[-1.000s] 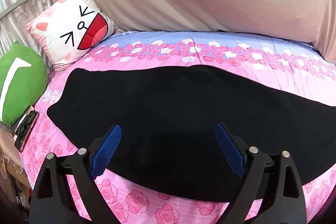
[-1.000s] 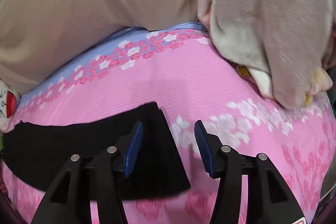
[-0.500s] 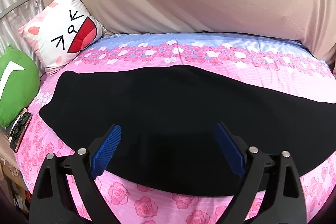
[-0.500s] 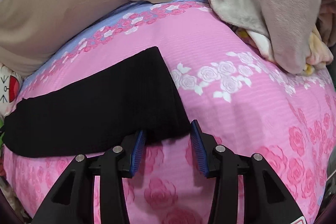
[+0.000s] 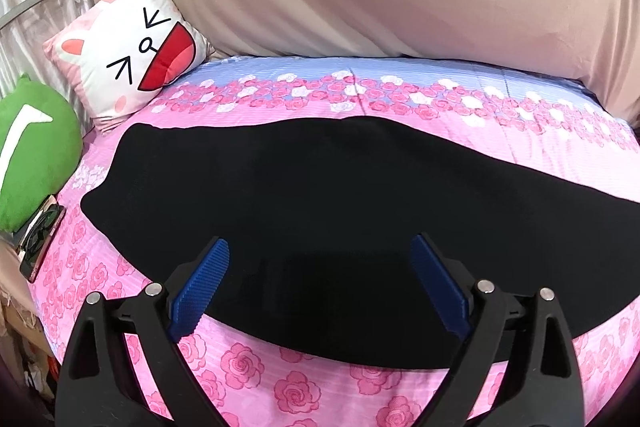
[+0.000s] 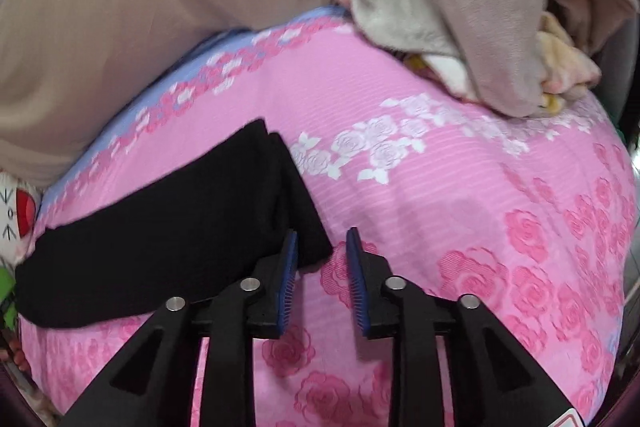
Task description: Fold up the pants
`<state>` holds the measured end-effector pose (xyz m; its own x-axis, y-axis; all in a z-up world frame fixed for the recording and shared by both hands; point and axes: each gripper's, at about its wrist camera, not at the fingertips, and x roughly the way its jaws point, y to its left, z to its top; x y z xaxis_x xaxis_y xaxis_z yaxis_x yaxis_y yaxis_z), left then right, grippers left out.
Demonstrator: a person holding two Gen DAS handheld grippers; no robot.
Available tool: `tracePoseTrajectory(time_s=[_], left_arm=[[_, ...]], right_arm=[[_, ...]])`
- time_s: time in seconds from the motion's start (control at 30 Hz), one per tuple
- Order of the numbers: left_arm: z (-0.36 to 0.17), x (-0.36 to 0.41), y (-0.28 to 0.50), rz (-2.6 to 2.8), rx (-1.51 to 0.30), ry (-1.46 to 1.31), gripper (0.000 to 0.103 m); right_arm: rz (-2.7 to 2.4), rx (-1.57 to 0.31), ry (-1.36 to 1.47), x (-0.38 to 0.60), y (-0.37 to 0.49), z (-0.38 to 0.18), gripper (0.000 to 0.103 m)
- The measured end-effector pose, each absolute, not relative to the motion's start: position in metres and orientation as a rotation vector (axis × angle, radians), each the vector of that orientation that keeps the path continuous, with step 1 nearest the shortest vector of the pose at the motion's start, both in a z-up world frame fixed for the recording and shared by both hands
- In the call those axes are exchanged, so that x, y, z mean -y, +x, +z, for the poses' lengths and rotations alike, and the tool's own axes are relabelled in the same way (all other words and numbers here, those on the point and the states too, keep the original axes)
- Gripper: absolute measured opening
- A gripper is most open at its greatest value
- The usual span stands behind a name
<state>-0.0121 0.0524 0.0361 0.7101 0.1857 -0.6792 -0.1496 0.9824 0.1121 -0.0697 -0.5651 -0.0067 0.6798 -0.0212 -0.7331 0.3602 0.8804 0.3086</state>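
Black knit-looking pants [image 5: 340, 195] lie flat along the pink rose-print bed [image 5: 280, 387], seemingly doubled leg on leg. Soft and light by my judgement, they should drape and sag wherever unsupported, so both layers need pinching together. Left gripper [image 5: 320, 283] hovers above the near edge, jaws spread wide. Right gripper [image 6: 322, 279] sits at the hem corner [image 6: 316, 247], jaws partly spread, holding nothing.
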Motion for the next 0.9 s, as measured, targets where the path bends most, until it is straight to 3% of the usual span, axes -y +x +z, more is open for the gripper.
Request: tracePoseTrajectory(time_s=[0.07, 0.13, 0.53, 0.57, 0.6, 0.63, 0.67, 0.9], left_arm=[[0.034, -0.053, -0.011, 0.18, -0.766, 0.056, 0.09], [0.032, -0.054, -0.011, 0.177, -0.768, 0.051, 0.09], [0.03, -0.096, -0.019, 0.142, -0.791, -0.026, 0.095], [0.03, -0.098, -0.019, 0.14, -0.789, -0.031, 0.095], [0.03, -0.099, -0.019, 0.136, -0.786, -0.036, 0.095], [0.029, -0.101, -0.018, 0.13, -0.784, -0.041, 0.095], [0.029, -0.102, -0.017, 0.122, -0.782, -0.047, 0.095], [0.027, -0.114, -0.018, 0.077, -0.775, -0.062, 0.095]], right_arm=[[-0.248, -0.753, 0.477, 0.566, -0.081, 0.002, 0.057], [-0.218, -0.722, 0.507, 0.564, -0.086, 0.009, 0.068], [-0.208, -0.813, 0.566, 0.541, -0.043, -0.019, 0.072], [-0.21, -0.809, 0.575, 0.54, -0.04, -0.02, 0.071], [-0.213, -0.808, 0.575, 0.539, -0.039, -0.02, 0.058], [-0.221, -0.815, 0.58, 0.538, -0.036, -0.021, 0.027], [-0.195, -0.823, 0.622, 0.539, -0.034, -0.023, 0.018], [-0.122, -0.694, 0.644, 0.501, -0.036, 0.031, 0.017]])
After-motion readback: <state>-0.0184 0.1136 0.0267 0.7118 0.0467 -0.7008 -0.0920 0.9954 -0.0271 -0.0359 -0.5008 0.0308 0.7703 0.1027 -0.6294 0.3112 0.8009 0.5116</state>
